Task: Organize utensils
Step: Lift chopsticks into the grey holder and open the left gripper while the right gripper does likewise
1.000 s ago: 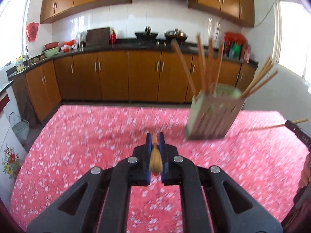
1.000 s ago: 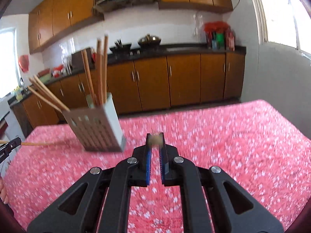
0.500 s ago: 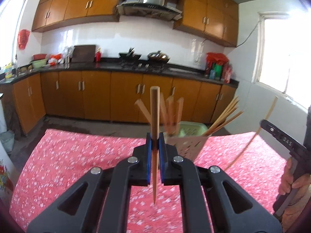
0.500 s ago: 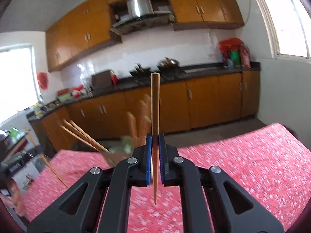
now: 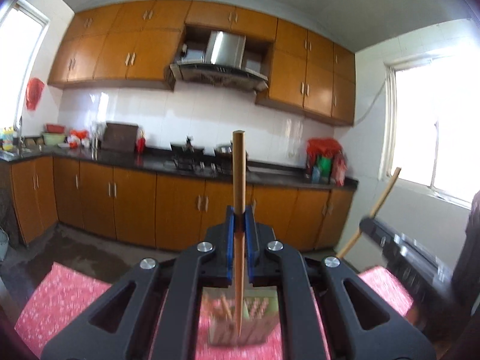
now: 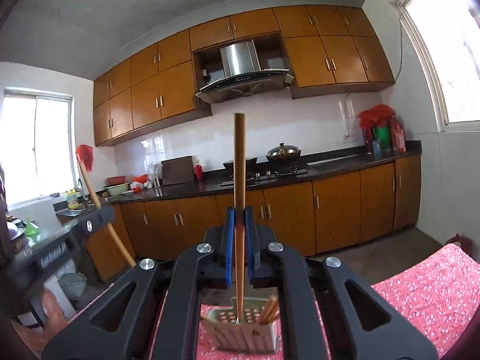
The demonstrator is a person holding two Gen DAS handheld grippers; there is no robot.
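You have the left gripper (image 5: 239, 225) pinching one chopstick (image 5: 239, 186) upright and the right gripper (image 6: 239, 225) pinching another chopstick (image 6: 239, 162). Both hang above the holder (image 6: 243, 334) on the worktop (image 6: 426, 288); next, lower each tip into it.

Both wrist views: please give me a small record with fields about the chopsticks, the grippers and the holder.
left gripper: jaws shut on a chopstick, held upright
right gripper: jaws shut on a second chopstick, also upright
utensil holder: pale, perforated, standing on the red floral tablecloth, below both grippers
holder contents: several chopsticks already inside
tips: both held chopsticks point down toward the holder; whether they are inside cannot be told
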